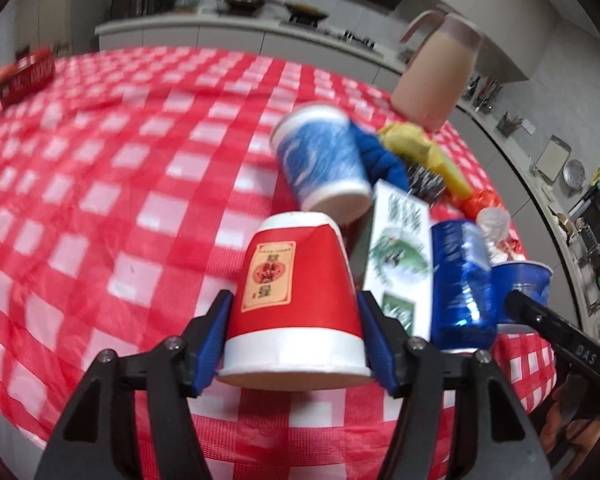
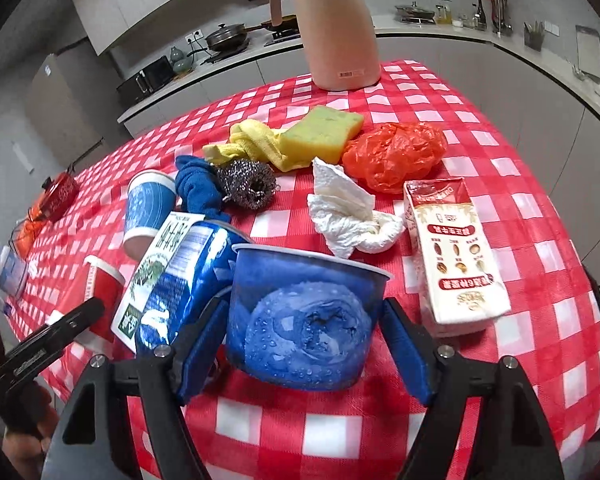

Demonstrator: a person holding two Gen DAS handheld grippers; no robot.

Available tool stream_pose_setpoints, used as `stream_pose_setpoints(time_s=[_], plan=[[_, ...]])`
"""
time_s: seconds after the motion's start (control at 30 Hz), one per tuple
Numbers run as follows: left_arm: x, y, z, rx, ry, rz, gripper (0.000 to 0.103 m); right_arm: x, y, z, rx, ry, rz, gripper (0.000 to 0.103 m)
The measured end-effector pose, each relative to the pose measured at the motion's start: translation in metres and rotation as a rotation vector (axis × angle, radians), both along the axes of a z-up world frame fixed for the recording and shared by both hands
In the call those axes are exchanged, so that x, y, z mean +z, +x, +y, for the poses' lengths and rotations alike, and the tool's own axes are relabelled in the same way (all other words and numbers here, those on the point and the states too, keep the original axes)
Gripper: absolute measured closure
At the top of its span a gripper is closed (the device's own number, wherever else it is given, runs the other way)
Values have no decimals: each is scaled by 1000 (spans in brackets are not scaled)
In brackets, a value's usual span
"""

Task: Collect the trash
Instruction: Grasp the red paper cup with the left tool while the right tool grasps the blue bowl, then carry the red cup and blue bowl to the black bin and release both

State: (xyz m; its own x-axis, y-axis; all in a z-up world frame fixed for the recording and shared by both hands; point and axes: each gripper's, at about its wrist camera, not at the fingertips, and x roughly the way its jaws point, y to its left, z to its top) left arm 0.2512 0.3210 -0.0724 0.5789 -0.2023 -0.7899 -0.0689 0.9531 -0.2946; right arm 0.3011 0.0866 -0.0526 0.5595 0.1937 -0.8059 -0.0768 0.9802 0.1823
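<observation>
Both wrist views look low and close across the checkered table (image 1: pixel 100 184), sharing the pink jug (image 2: pixel 336 28).

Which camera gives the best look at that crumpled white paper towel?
The right wrist view: the paper towel lies unobstructed mid-table, in front of the orange bag. The left wrist view shows only a blurry white scrap behind the blue can.

Trash-strewn checkered table (image 2: pixel 520 216)

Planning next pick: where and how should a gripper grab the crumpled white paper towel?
Pinch the paper towel at its raised, peaked upper fold, coming from above. It is a soft, crumpled heap on the tablecloth, clear overhead; the milk carton and blue bowl crowd its sides.
</observation>
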Motion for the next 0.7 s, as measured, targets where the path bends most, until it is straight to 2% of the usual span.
stream_pose_setpoints(time_s=[0.1, 0.23, 0.5, 0.7], plan=[[0, 0, 3, 7, -11, 6, 38, -5, 1, 1, 10, -3, 12, 24], [6, -6, 3, 1, -17, -27, 51, -9, 4, 0, 21, 31, 33, 25], [32, -12, -3, 3, -46, -121, 53, 10, -10, -8, 12, 44, -49, 26], [56, -13, -33, -75, -40, -189, 53, 27, -23, -33, -34, 64, -96, 26]])
